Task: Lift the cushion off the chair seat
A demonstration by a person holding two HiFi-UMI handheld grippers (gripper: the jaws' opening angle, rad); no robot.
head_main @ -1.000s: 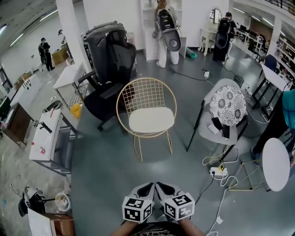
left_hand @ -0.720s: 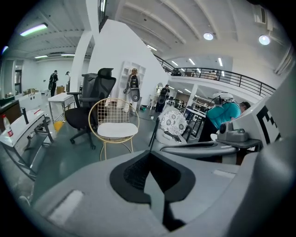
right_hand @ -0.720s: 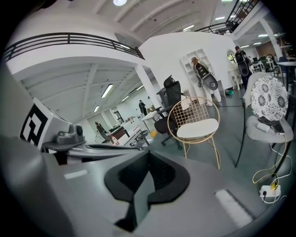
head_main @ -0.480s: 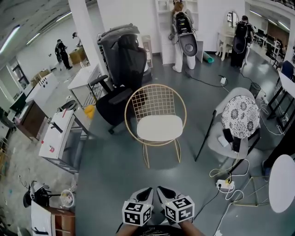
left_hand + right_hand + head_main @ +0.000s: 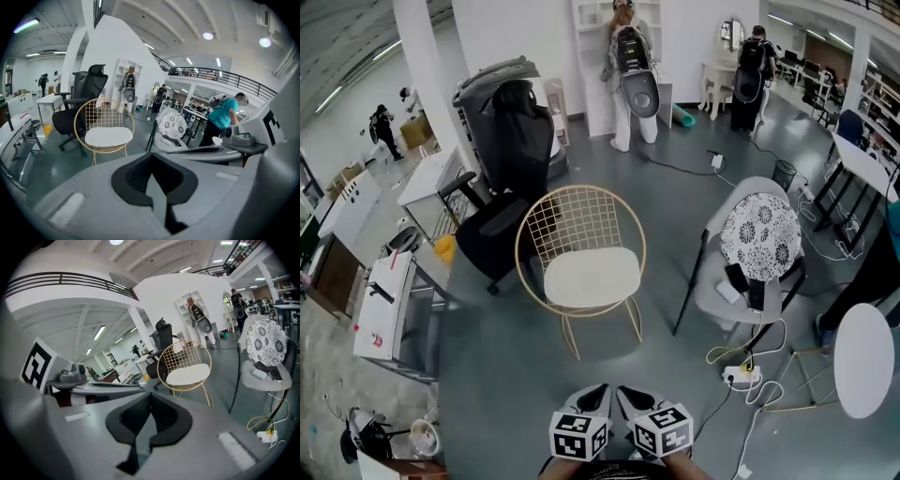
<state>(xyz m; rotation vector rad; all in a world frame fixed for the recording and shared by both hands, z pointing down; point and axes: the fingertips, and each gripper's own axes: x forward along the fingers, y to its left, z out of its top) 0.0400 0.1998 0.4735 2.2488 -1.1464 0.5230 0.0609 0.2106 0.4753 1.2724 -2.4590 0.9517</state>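
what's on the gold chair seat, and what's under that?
A white cushion lies flat on the gold chair seat, with nothing on top of it. It covers the seat, so what's underneath can't be seen. Only the chair's wire back and legs show.

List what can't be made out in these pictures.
- Underside of the cushion and any ties to the chair: every view, covered by the cushion itself.
- Rear legs of the chair: head view, hidden beneath the seat.
- Loose items on the grey chair: too small to name in any view.
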